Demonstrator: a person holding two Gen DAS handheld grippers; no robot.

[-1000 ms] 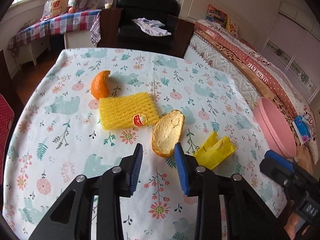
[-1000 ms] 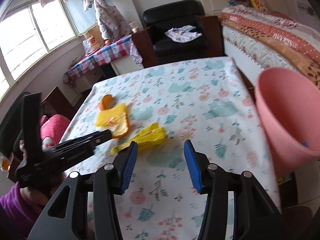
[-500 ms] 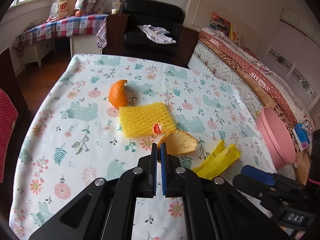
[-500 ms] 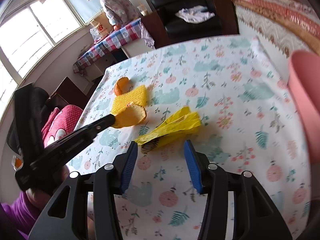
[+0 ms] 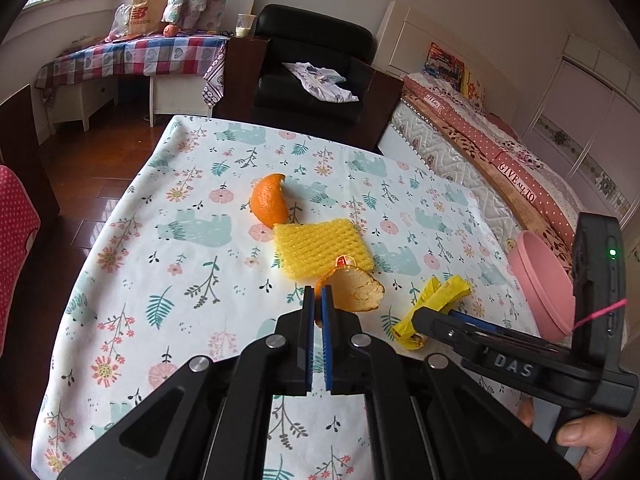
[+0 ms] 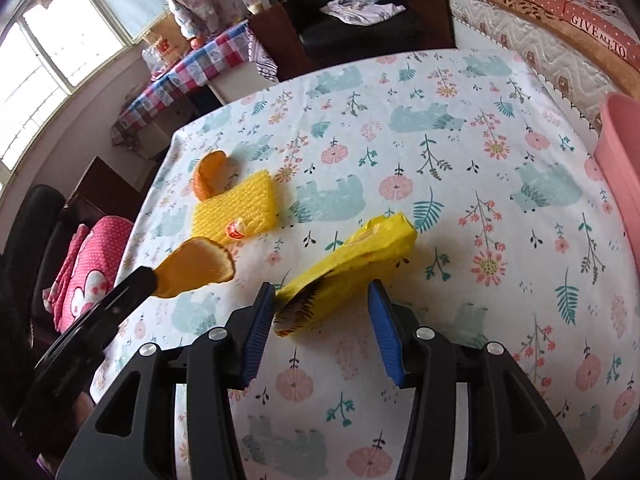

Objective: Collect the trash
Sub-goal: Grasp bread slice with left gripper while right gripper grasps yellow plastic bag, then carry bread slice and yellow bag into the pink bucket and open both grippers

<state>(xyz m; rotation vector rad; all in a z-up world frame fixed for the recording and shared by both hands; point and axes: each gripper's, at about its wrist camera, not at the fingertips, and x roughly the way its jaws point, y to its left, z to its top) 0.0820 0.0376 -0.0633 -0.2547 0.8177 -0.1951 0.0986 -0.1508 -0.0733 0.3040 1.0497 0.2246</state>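
Observation:
My left gripper point(image 5: 318, 300) is shut on the near edge of a large curved orange peel point(image 5: 356, 290), which hangs just above the floral tablecloth point(image 5: 180, 240). In the right wrist view the same peel point(image 6: 196, 268) juts from the left gripper's fingers point(image 6: 136, 284). My right gripper point(image 6: 320, 292) is open, its blue pads on either side of the near end of a crumpled yellow wrapper point(image 6: 360, 248) without pressing it. A yellow foam net point(image 5: 324, 248) with a small sticker and a second orange peel point(image 5: 268, 202) lie further back.
A pink bin point(image 5: 540, 280) stands just off the table's right edge, beside a bed point(image 5: 500, 152). A black armchair point(image 5: 312, 64) sits beyond the far end. A red dotted chair point(image 5: 16, 248) is at the left edge.
My left gripper closed on the large peel and drew it up and back off the cloth. My right gripper came down and forward until its jaws straddle the yellow wrapper.

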